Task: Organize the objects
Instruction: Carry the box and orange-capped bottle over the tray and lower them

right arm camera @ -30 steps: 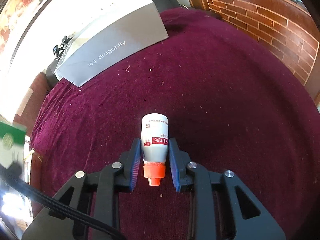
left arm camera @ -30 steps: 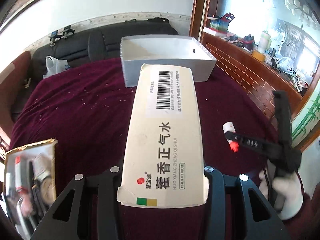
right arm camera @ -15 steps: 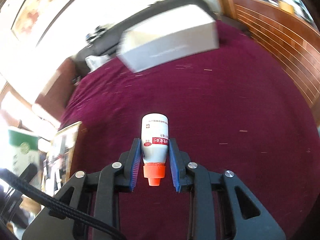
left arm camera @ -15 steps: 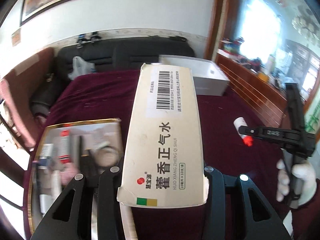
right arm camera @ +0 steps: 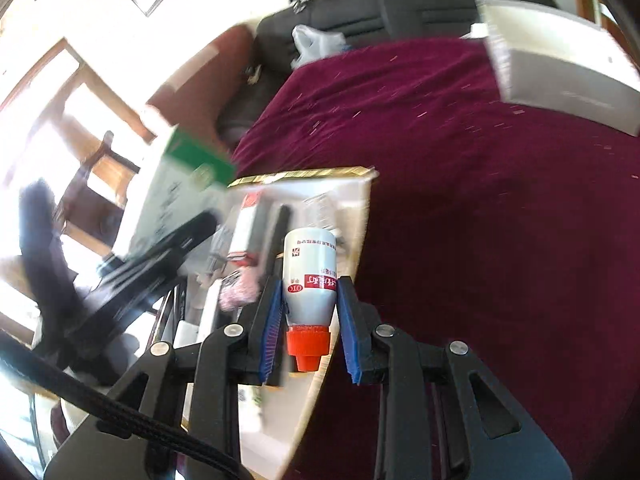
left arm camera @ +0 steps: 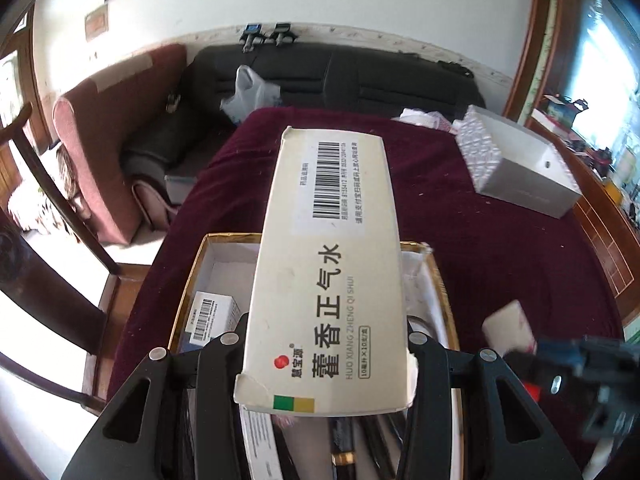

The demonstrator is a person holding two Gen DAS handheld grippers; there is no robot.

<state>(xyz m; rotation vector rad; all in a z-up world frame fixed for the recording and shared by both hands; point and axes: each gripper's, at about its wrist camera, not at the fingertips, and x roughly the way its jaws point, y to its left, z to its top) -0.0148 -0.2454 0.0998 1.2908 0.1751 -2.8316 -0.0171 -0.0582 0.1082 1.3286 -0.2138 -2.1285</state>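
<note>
My left gripper (left arm camera: 326, 344) is shut on a long cream medicine carton (left arm camera: 328, 264) with a barcode, held above a gold-rimmed open box (left arm camera: 188, 284) that holds small cartons and other items. My right gripper (right arm camera: 310, 308) is shut on a small white bottle (right arm camera: 310, 272) with a red cap, held over the right edge of the same gold-rimmed box (right arm camera: 304, 174). The bottle and right gripper show blurred at the lower right of the left wrist view (left arm camera: 508, 332). The left gripper with its carton shows blurred at the left of the right wrist view (right arm camera: 176, 196).
A dark red cloth (left arm camera: 500, 248) covers the table. A grey rectangular box (left arm camera: 516, 172) stands at its far right, also in the right wrist view (right arm camera: 560, 68). A black sofa (left arm camera: 340, 76), a plastic bag (left arm camera: 250, 92) and a red armchair (left arm camera: 92, 136) lie beyond the table.
Both grippers have swung left, each still holding its item. The gold-rimmed box has come under both of them. The grey box has shifted to the right of both views.
</note>
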